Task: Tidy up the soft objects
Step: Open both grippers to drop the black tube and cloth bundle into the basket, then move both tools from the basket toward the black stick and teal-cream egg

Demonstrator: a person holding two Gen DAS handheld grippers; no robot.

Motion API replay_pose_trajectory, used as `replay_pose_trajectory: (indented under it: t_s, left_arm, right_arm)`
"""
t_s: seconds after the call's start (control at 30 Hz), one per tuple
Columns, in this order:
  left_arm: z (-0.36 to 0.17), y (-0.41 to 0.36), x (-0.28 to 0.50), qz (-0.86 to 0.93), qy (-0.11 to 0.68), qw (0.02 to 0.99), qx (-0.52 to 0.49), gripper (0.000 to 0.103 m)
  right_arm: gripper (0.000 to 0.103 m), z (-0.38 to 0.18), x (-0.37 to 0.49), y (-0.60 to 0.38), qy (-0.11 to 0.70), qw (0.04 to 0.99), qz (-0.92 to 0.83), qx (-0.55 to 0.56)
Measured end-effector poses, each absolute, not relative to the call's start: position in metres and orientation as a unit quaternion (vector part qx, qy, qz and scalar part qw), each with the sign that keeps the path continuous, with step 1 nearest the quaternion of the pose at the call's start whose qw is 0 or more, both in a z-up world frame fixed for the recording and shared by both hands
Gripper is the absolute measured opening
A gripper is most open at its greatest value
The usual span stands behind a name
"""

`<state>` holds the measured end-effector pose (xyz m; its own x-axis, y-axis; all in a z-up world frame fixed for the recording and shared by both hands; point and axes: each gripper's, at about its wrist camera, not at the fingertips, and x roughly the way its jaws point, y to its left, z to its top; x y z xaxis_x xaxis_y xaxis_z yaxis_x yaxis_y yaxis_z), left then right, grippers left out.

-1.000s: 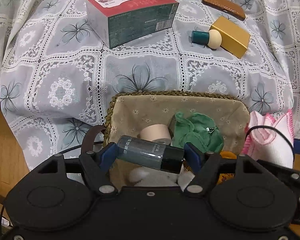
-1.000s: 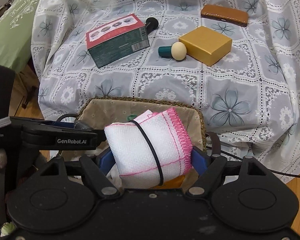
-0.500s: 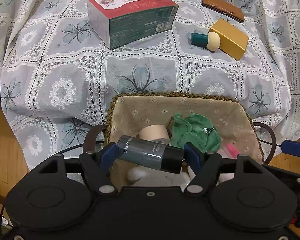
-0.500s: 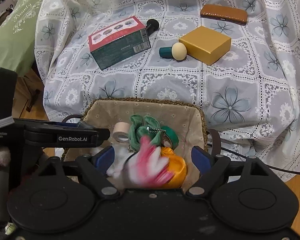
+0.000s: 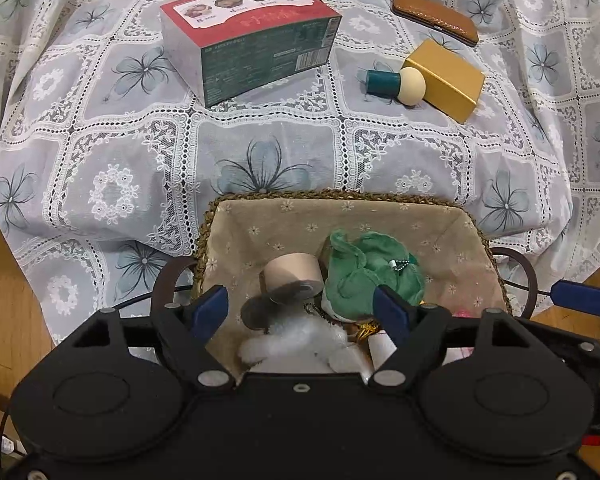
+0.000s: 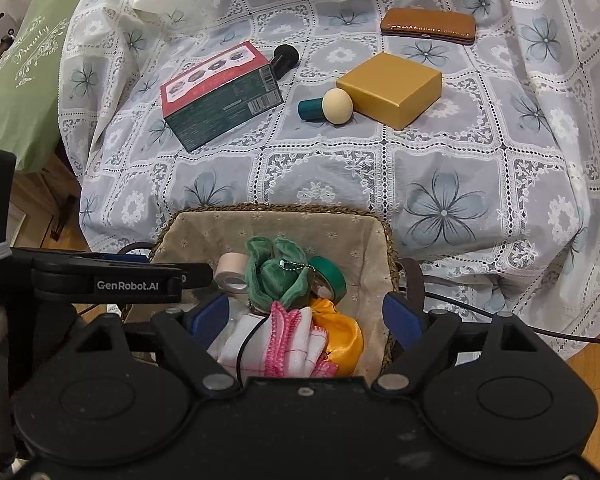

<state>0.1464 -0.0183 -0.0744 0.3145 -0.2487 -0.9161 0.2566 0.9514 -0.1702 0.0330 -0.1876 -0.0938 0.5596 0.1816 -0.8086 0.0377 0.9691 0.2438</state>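
While both grippers, left and right, are held wide open and empty, a pink-edged cloth is seen inside the lined basket.

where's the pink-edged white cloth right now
The pink-edged white cloth lies in the basket at its near end, just beyond the open right gripper in the right wrist view, with the yellow satin pouch on its right.
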Motion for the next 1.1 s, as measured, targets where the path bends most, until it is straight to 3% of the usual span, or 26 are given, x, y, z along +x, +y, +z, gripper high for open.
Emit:
replay_pose_trajectory:
  t_s: [0.53, 0.93, 1.1]
  left_arm:
    - [-0.068, -0.024, 0.157, -0.146, 0.557, 0.818, 0.016, 0.075]
    - [-0.063, -0.022, 0.183, -0.131, 0.545, 0.828, 0.018, 0.075]
    - [-0.064, -0.016, 0.192, -0.123, 0.544, 0.830, 0.016, 0.075]
  right_arm:
    - [0.083, -0.089, 0.061, -0.201, 0.446, 0.884, 0.013, 0.138]
    - [0.076, -0.076, 0.128, -0.199, 0.377, 0.916, -0.015, 0.137]
    - [0.068, -0.086, 0.164, -0.187, 0.365, 0.922, -0.025, 0.126]
